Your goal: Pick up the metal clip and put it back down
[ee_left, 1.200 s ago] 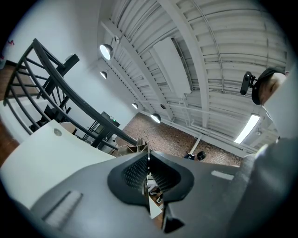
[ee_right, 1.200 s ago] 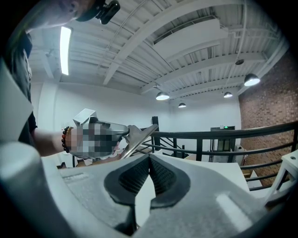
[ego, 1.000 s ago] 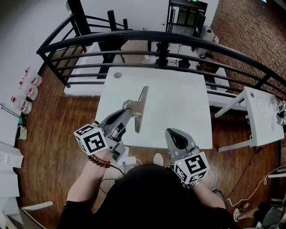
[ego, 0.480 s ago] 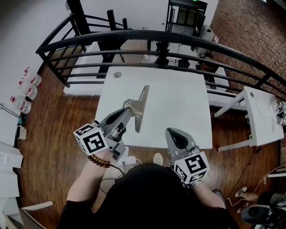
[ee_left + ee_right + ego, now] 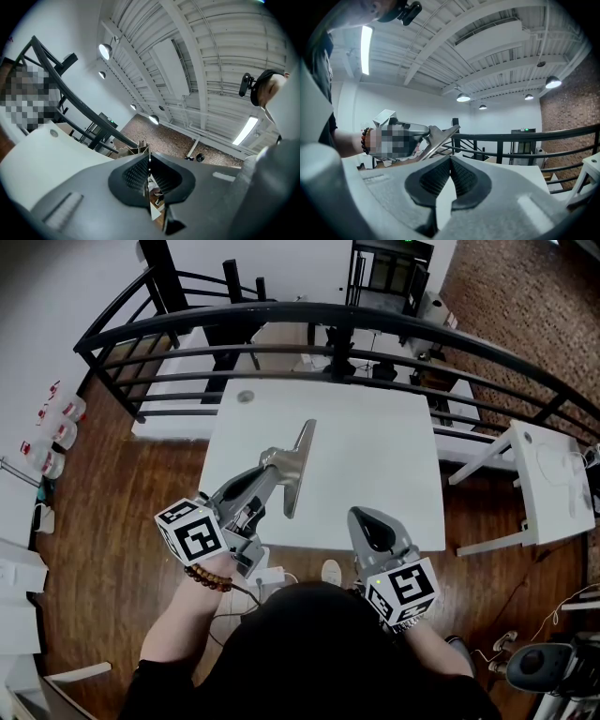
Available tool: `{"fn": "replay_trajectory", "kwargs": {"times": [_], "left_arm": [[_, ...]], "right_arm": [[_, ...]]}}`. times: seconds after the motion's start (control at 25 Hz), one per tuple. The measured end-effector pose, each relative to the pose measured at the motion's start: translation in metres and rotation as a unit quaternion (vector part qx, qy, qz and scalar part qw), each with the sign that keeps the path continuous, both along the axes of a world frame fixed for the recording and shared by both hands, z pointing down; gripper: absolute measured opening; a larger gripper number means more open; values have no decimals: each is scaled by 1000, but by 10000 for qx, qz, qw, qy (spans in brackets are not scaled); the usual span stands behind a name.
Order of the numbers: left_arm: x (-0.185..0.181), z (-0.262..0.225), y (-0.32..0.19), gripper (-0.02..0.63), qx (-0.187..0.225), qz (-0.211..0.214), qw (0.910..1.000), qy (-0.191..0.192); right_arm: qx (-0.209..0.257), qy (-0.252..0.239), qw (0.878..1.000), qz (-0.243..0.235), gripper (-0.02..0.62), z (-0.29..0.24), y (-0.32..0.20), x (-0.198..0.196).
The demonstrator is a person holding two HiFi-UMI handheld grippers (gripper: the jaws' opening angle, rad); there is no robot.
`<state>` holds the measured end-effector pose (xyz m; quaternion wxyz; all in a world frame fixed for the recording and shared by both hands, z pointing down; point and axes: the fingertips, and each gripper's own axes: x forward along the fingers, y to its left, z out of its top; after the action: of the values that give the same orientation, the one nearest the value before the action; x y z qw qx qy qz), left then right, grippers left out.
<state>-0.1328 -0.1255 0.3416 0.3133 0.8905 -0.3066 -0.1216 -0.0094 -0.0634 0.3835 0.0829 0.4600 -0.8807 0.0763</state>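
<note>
The metal clip (image 5: 296, 465), a long grey bar with a folded handle, hangs tilted over the white table (image 5: 375, 456). My left gripper (image 5: 269, 465) is shut on its handle end. In the left gripper view a thin metal edge of the clip (image 5: 149, 161) is pinched between the ribbed pads, and the left gripper (image 5: 149, 173) points up toward the ceiling. My right gripper (image 5: 368, 521) sits at the table's front edge, shut with nothing in it. From the right gripper (image 5: 451, 176), the raised clip (image 5: 440, 136) shows at the left.
A small round disc (image 5: 247, 397) lies at the table's far left corner. A black railing (image 5: 337, 320) runs behind the table. A second white table (image 5: 548, 474) stands at the right. Bottles (image 5: 56, 432) stand on the wooden floor at the left.
</note>
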Motion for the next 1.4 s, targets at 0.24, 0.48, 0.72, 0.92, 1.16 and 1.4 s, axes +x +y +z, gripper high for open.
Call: {"fn": "replay_trajectory", "kwargs": {"times": [0.24,0.48,0.72,0.92,1.16,1.4], "left_arm": [[-1,-2,0,26,-6,36,10000,10],[0,-2,1,27,-7,39,10000,9],[4,2,3,26,-45,101,9999,-60],[9,16,-2,26,-197,234,9995,-79],[75,30,-11,26,-297,658,9974,-81],[144,43,-32,26,-478,978,9940,-84]], "right_arm": [[85,11,10000,4,-11,-7,-1,-2],[94,-14,10000,19,-11,-8,-1,0],[69,-35,9999,92,-11,-9,0,0],[-1,-20,9998,206,-11,-8,5,-2],[-216,-43,9981,582,-11,7,13,49],[-444,-221,9949,874,-11,24,4,102]]}}
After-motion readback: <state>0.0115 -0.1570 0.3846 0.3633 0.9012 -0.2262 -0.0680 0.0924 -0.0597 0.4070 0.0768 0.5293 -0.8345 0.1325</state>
